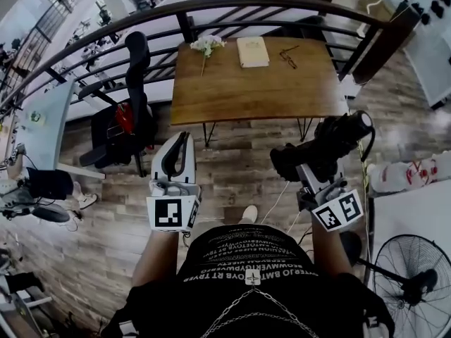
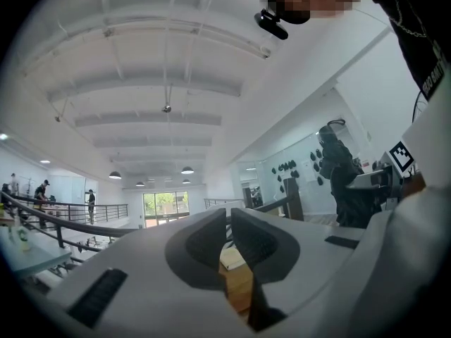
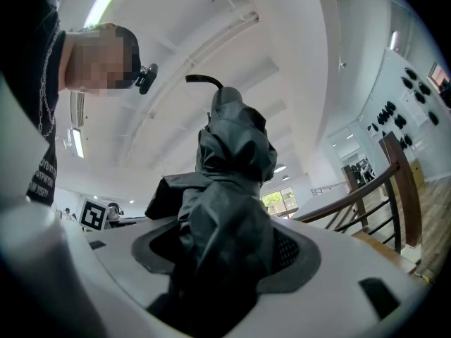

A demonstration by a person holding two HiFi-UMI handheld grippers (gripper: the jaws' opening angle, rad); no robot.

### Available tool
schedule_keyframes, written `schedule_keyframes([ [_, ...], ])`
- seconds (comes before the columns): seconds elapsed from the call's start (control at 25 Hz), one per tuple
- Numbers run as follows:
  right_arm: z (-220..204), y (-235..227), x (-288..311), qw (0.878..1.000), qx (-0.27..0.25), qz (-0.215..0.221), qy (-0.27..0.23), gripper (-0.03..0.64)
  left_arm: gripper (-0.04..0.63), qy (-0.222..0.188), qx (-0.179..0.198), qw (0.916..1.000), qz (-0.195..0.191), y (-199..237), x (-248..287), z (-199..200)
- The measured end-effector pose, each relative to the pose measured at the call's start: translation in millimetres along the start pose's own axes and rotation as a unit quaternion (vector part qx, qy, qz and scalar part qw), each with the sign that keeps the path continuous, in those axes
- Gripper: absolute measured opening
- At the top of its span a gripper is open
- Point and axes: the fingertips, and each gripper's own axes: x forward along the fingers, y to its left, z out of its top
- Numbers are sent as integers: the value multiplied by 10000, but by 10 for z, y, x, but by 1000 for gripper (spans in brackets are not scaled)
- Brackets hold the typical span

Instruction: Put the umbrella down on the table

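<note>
My right gripper [image 1: 310,166] is shut on a folded black umbrella [image 1: 332,141], held upright above the wood floor, short of the table's front right corner. In the right gripper view the umbrella's crumpled fabric [image 3: 232,167] fills the space between the jaws of the right gripper [image 3: 225,241], and its hooked handle rises at the top. The brown wooden table [image 1: 261,86] stands ahead by the railing. My left gripper [image 1: 183,141] hangs in front of the table's left part, jaws together on nothing. In the left gripper view that gripper [image 2: 229,220] shows the table [image 2: 238,284] through a slit, and the umbrella [image 2: 342,182] at the right.
On the table lie a sprig of white flowers [image 1: 206,46], a pale book [image 1: 252,51] and glasses [image 1: 289,55]. A curved dark railing [image 1: 211,7] runs behind it. A black chair [image 1: 130,118] stands at the left, a floor fan [image 1: 412,280] at the lower right.
</note>
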Motion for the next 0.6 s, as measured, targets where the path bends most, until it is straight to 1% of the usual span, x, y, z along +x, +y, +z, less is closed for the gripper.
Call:
schedule_keyframes([
  [0.2, -71, -58, 99, 9995, 250, 177, 60, 299, 43, 215, -34, 9997, 82, -35, 16, -128],
  [0.36, -14, -151, 238, 9990, 317, 301, 51, 299, 43, 187, -75, 9997, 140, -38, 139, -111],
  [0.48, -70, -176, 339, 9981, 478, 377, 72, 299, 43, 188, -105, 9996, 160, -5, 186, -153],
  [0.6, -121, -242, 506, 9974, 580, 421, 92, 299, 43, 228, -126, 9995, 158, 76, 361, -230],
])
